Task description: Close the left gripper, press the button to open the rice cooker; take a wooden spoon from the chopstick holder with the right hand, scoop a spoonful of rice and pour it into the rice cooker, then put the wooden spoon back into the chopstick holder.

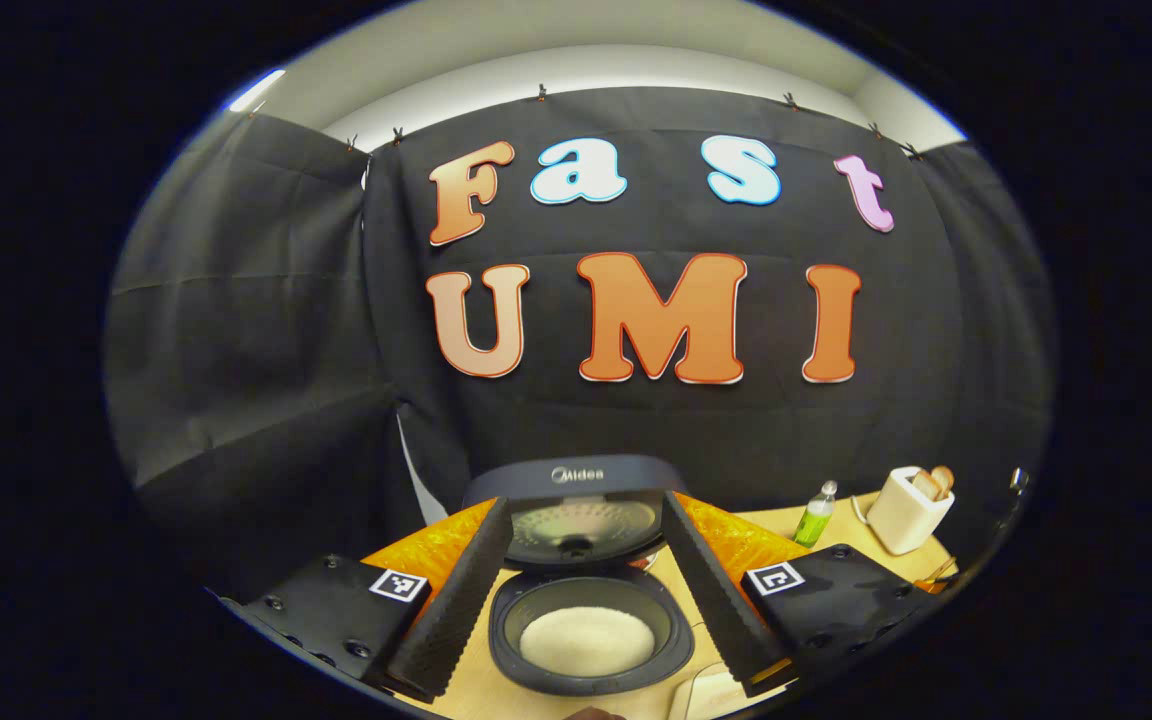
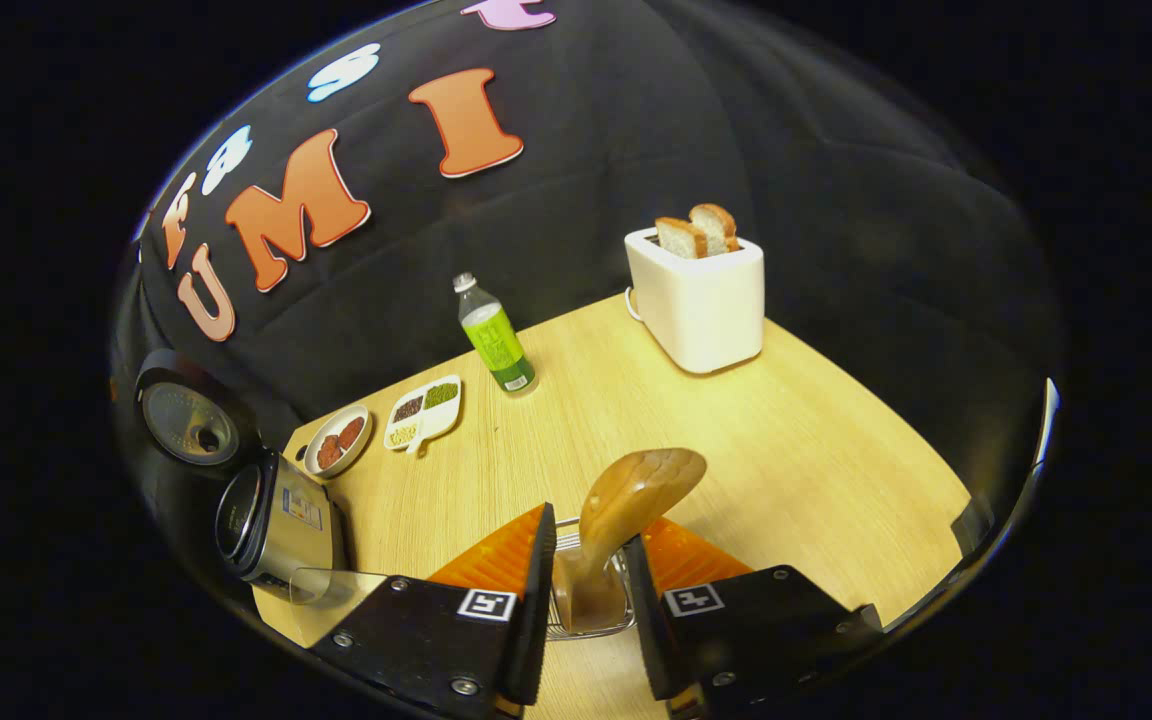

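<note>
The rice cooker (image 1: 586, 600) stands open with its lid (image 1: 576, 505) tipped up, and white rice (image 1: 586, 640) lies in the pot. My left gripper (image 1: 586, 508) hangs open in front of it, one finger on each side of the pot, holding nothing. In the right gripper view, the wooden spoon (image 2: 636, 490) stands bowl-up in the wire chopstick holder (image 2: 586, 615). My right gripper (image 2: 588, 535) is shut on its handle just above the holder. The open rice cooker (image 2: 276, 520) shows at the far left of that view.
A white toaster (image 2: 701, 295) with two bread slices stands at the back of the wooden table (image 2: 786, 450). A green bottle (image 2: 496, 345), a divided dish (image 2: 423, 410) and a small bowl (image 2: 336, 445) sit near the cooker. A clear container (image 2: 326, 585) lies by the cooker's front.
</note>
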A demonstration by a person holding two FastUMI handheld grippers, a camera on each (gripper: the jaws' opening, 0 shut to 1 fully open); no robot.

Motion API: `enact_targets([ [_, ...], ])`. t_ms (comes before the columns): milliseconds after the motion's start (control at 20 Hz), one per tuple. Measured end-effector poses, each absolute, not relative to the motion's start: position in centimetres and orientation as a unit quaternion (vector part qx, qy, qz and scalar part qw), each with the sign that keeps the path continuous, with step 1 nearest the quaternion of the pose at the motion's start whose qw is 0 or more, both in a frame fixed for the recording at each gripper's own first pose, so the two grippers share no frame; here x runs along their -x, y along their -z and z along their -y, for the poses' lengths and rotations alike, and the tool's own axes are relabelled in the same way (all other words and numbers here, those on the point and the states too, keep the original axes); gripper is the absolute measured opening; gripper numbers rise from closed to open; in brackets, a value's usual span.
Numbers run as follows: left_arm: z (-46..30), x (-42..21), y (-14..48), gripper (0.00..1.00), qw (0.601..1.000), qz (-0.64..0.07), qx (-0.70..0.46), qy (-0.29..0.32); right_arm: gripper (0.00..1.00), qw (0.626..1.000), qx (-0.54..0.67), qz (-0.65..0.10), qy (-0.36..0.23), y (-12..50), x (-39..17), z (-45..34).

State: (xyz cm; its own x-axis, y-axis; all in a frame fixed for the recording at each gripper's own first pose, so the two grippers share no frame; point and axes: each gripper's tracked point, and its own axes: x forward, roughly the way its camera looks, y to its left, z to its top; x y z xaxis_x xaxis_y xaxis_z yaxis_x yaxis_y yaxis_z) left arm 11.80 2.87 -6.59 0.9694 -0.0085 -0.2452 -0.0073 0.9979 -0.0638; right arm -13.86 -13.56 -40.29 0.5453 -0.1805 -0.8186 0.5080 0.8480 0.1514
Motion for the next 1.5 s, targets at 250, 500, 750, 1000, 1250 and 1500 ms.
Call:
enact_targets([
  [250,-0.4,-19.7,4.7,0.95,0.987,-0.144,0.040,0.056,0.73,0.886,-0.140,-0.392,0.204,34.8,13.9,15.7],
  [500,-1.6,-23.5,12.2,0.94,0.956,-0.289,0.039,0.017,0.84,0.906,-0.104,-0.357,0.203,30.1,14.4,16.3],
  [750,-2.3,-20.9,16.7,0.98,0.907,-0.419,0.053,0.004,0.84,0.907,-0.097,-0.350,0.211,28.9,15.6,16.3],
  [1000,-1.1,-14.6,22.7,0.91,0.841,-0.538,0.055,0.009,0.84,0.908,-0.092,-0.358,0.199,29.3,16.0,15.0],
  [1250,-0.3,-9.9,28.2,0.92,0.785,-0.618,0.044,0.006,0.84,0.911,-0.091,-0.354,0.191,29.1,15.3,14.3],
  [1500,0.3,-8.8,31.7,0.92,0.758,-0.651,0.037,-0.011,0.84,0.912,-0.082,-0.356,0.186,29.0,15.1,13.9],
])
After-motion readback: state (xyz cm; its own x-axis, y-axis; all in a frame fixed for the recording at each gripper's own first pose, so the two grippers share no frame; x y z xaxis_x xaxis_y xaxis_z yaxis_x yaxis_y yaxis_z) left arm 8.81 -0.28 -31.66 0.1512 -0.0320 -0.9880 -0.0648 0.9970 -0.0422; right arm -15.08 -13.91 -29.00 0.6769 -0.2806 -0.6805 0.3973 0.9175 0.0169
